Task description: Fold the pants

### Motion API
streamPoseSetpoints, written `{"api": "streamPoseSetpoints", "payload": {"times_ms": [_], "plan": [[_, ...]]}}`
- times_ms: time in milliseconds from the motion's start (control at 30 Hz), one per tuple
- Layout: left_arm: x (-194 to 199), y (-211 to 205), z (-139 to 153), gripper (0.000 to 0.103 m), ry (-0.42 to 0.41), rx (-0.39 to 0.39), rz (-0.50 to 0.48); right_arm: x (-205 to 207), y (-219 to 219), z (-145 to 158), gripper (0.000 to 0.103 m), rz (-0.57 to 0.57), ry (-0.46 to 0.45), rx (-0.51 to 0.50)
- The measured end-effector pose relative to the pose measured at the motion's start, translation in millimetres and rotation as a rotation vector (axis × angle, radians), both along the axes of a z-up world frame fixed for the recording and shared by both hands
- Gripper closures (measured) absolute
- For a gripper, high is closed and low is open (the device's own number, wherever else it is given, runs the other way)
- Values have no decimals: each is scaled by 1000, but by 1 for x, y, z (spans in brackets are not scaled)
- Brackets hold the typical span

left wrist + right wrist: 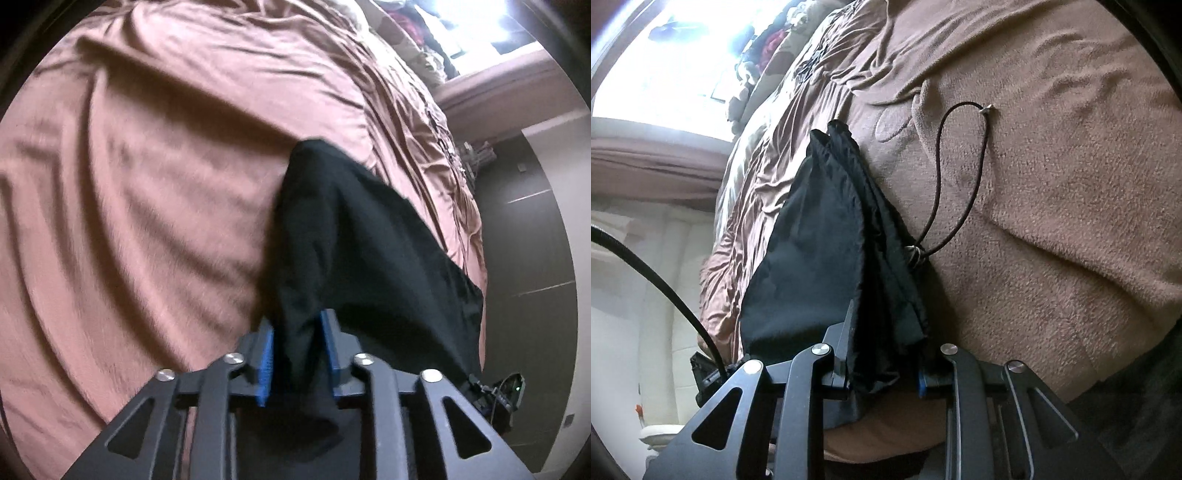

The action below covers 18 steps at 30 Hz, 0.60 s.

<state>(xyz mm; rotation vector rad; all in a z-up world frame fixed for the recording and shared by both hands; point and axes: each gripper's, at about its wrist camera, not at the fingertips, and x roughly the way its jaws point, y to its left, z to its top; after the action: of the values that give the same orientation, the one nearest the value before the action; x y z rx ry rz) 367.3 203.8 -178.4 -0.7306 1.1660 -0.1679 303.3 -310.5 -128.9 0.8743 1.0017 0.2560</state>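
Black pants [351, 229] lie in a long bundle on the pinkish-brown bed cover [147, 184], near the bed's right edge. My left gripper [297, 321] stands open, and a fold of the pants runs loosely between its blue pads [266, 354]. In the right wrist view the pants [820, 240] are bunched into a dark wedge, and my right gripper [886, 343] is shut on their near end. A dark drawstring [938, 177] with metal tips loops out from the pants over the tan fleece blanket [1052, 203].
The bed's edge drops to a dark floor [528, 240]. A bright window [665, 55] and a heap of clothes [768, 48] are at the far end of the bed. A black cable [665, 280] curves along the left of the right wrist view.
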Motion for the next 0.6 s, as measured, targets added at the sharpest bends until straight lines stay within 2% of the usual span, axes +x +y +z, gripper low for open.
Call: {"api": "streamPoseSetpoints", "payload": {"times_ms": [67, 233, 600], "plan": [[-9, -1, -3, 61, 6, -6, 2, 0, 3, 0, 82, 3, -5, -10], [-36, -2, -3, 59, 9, -20, 12, 7, 7, 1, 82, 7, -14, -7], [-102, -9, -3, 58, 26, -31, 31, -12, 6, -14, 82, 23, -29, 23]]}}
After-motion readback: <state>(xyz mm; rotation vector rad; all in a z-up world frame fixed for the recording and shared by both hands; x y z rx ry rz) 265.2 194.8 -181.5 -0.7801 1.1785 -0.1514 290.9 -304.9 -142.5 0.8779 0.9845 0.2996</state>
